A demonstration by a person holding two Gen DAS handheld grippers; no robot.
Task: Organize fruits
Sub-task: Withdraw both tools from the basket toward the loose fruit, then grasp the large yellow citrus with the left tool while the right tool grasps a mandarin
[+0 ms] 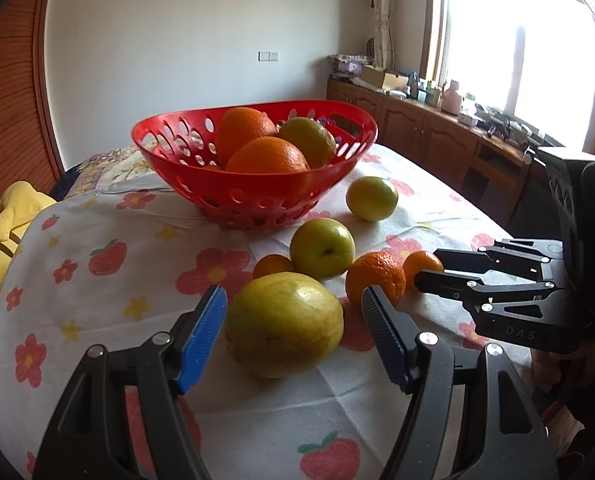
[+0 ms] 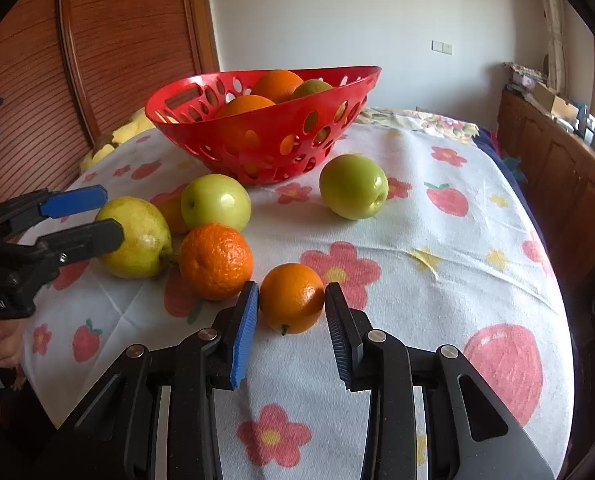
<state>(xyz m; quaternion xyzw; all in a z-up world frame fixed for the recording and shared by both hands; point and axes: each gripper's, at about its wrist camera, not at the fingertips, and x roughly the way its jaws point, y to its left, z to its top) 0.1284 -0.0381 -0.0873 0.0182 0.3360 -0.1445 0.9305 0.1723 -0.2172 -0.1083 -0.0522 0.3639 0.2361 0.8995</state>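
Right gripper (image 2: 291, 306) nearest in its own view, pads pressed to both flanks of a small orange (image 2: 291, 303) that sits on the flowered tablecloth (image 2: 437, 216); clamped on it, not yet lifted, by the look of the contact shadow beneath.

Left gripper (image 1: 293, 306) stands apart around a big yellow-green pear (image 1: 283, 324); blue pads (image 1: 201, 340) clear of the skin on both sides, jaws not gripping (gap wider on its right side).

Just beyond the pear: a bumpy orange (image 1: 371, 278), a green apple (image 1: 322, 247), a small tangerine (image 1: 272, 266) tucked behind; a second green apple (image 1: 371, 199) further out, near the basket.

Red basket (image 1: 253, 200) farthest, already holding two oranges and a greenish fruit.

Judgement for the step in hand: lift the small orange straight up before swinging toward the basket, since the bumpy orange lies just beside the blue pad; clear the basket's high rim, lower into a free spot, then release; the pile inside may roll if fruit is dropped.
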